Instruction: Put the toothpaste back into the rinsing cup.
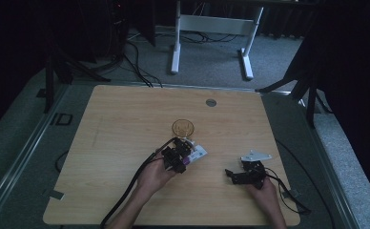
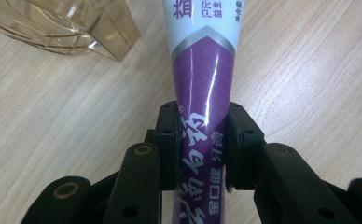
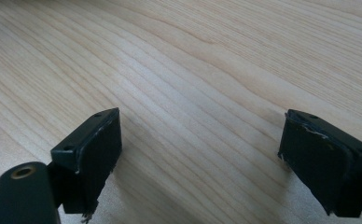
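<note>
Tabletop (image 1: 126, 119) of pale wood grain carries everything, with grey floor and the white legs of another desk (image 1: 176, 47) beyond its far edge. Toward the left of the action, the person's left hand (image 1: 155, 175) reaches in from the bottom of the high view and holds the left tool (image 1: 177, 155) near the middle of the surface. Its two black jaws are clamped on a toothpaste tube (image 2: 202, 84), purple at the gripped end and white farther out, with printed characters running along it. In the left gripper view the tube passes straight between the pads (image 2: 167, 140), which press against both of its sides, and it points away over the wood. Just beyond the tube stands a clear glass (image 1: 182, 128), close to the tool but apart from it; its faceted base shows at the upper left of the left gripper view. A black cable (image 1: 126, 195) trails from the left tool back toward the near edge. Farther right, well apart from the tube, the right hand (image 1: 264, 190) holds the right tool (image 1: 230, 174) low over bare wood. Its jaws stand wide apart with nothing between them.
</note>
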The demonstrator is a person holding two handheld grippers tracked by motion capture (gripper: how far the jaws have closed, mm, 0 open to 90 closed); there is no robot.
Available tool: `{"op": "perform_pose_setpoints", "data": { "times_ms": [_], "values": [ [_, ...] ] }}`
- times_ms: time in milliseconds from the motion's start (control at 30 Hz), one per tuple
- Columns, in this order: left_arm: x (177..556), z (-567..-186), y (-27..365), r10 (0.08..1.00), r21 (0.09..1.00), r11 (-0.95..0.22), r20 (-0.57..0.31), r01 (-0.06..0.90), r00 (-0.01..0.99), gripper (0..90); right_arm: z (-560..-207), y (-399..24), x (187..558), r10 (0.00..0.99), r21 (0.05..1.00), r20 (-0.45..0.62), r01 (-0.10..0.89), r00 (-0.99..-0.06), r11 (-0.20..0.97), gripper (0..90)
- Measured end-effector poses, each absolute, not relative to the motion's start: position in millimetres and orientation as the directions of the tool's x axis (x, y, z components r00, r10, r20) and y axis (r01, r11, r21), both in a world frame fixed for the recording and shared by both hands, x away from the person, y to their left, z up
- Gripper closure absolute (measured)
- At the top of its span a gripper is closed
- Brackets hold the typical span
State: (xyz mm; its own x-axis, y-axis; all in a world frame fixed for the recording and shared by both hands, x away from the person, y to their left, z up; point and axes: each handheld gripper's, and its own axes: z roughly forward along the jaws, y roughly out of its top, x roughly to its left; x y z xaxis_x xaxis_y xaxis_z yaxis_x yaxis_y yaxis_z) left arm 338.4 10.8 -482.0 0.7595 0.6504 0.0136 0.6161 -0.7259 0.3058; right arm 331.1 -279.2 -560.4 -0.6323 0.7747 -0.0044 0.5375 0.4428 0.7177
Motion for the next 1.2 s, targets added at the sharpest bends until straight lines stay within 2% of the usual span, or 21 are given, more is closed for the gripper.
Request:
{"op": "perform_pose_setpoints", "data": {
  "times_ms": [200,1200],
  "values": [
    [337.8,-476.4,14.1,0.652,0.334,-0.713,-0.005,0.616,0.758,70.3,-560.4,-279.2,331.1,0.774,0.718,-0.005,0.537,-0.633,0.443,12.6],
    [329.3,-443.8,20.7,0.664,0.454,-0.673,0.024,0.584,0.747,70.5,-560.4,-279.2,331.2,0.774,0.718,-0.005,0.537,-0.633,0.443,12.7]
  ]
}}
